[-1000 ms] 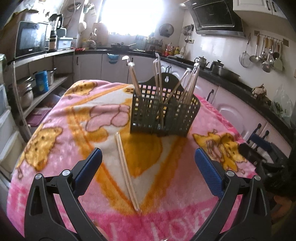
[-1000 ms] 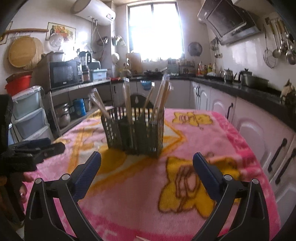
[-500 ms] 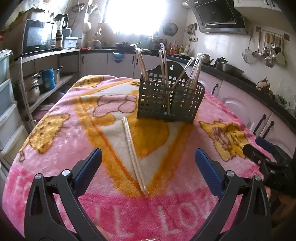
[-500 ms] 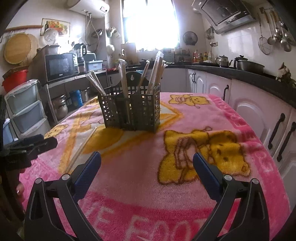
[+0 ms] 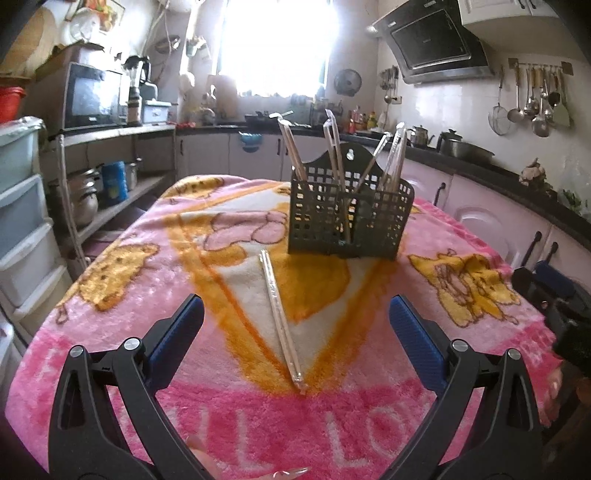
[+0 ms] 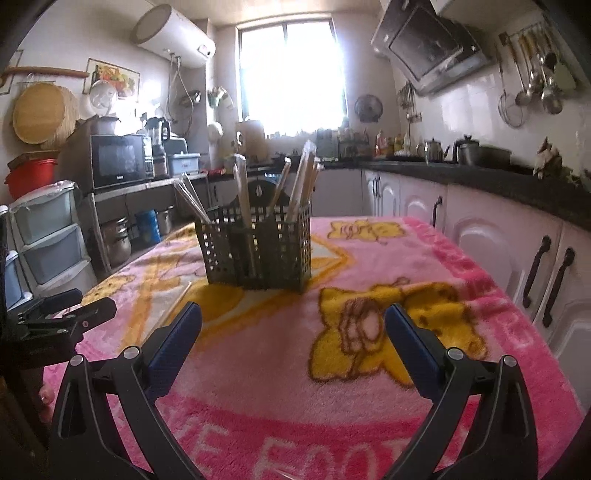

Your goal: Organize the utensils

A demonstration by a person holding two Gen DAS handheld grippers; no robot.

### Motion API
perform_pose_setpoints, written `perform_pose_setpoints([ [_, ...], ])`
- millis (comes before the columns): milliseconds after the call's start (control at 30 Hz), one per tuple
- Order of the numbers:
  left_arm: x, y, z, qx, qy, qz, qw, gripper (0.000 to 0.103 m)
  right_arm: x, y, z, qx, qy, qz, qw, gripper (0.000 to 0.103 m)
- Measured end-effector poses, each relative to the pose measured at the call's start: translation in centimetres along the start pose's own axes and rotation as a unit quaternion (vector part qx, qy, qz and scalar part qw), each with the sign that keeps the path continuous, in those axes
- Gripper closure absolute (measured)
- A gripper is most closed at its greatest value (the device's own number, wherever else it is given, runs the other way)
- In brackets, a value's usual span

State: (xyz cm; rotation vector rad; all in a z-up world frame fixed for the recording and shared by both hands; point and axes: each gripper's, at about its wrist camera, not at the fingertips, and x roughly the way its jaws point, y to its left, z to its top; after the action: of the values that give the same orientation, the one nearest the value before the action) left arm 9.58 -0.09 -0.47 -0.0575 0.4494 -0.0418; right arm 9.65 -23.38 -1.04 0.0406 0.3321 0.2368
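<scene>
Left gripper (image 5: 295,325) and right gripper (image 6: 293,328): fingers wide, empty. Wrapped chopstick pair (image 5: 281,317) lay at 12 o'clock of left gripper, short of holder (image 5: 349,218). Risk: slick wrapper sinking into plush blanket (image 5: 147,295), fingers snagging pile, pair slipping.

A bright window (image 6: 291,77) fills the far wall of a small kitchen and washes out the view around it, with a white water heater (image 6: 173,35) mounted high to its left. On the right a dark counter (image 6: 480,177) runs over pale cabinets (image 6: 476,236) beneath a slanted range hood (image 6: 428,48) and a rail of hanging ladles (image 6: 539,85). On the left stand a microwave (image 6: 118,160) on an open shelf and a stack of plastic drawers (image 6: 48,236), and the desk wears a pink blanket (image 6: 369,387) with yellow bears.
</scene>
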Motion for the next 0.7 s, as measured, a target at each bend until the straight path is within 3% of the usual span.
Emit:
perform_pose_setpoints([
  [333,-0.59,0.03,-0.08,-0.004,-0.017,-0.01,0.9998,0.011,-0.86,0.76,-0.32,-0.015,-0.026,-0.002,1.0,0.006],
  [700,-0.3,0.26,-0.29,-0.008,-0.011,-0.016,0.9998,0.011,-1.06,0.92,-0.45,-0.014,-0.016,0.001,1.0,0.006],
])
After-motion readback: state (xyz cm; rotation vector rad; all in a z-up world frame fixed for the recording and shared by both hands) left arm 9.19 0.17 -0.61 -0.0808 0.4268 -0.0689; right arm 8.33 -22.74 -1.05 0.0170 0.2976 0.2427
